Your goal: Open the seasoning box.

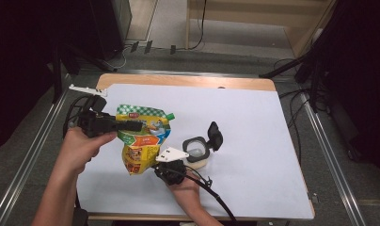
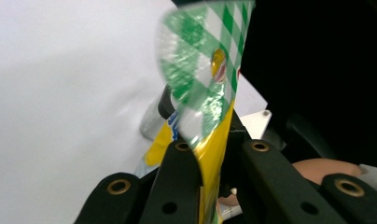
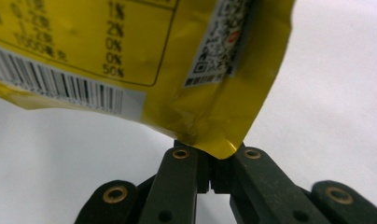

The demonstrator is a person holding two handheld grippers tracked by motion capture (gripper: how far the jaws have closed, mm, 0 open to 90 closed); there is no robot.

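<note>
a yellow and green spouted pouch (image 1: 143, 136) is held up above a white-covered table (image 1: 254, 122) between two hand-held grippers, as seen from above the person's side. nearest the camera, the right gripper (image 1: 165, 160) is clenched on the pouch's lower yellow corner; in the right gripper view the crumpled corner (image 3: 217, 140) is pinched between the black jaws, with a barcode and a printed table visible on the pouch's back. farther in and to the left, the left gripper (image 1: 131, 125) is clamped on the pouch's side edge just below the green-checked top, and in the left gripper view the pouch (image 2: 205, 93) is seen edge-on, nipped between the closed jaws. the pouch is thus gripped at two points and lifted clear of the table, its green cap (image 1: 171, 116) pointing to the right and apparently screwed on.

just beyond the right gripper, a small clear container (image 1: 196, 151) with a black flip lid (image 1: 215, 135) standing open is set on the table, near the pouch but apart from it. farther back, the table's wooden edge (image 1: 188, 81) and a dark floor with cables are seen.

the work is judged to be at an early stage: the pouch has been picked up and the container opened, but nothing is seen being poured, and the spout has not yet been brought over the container.
</note>
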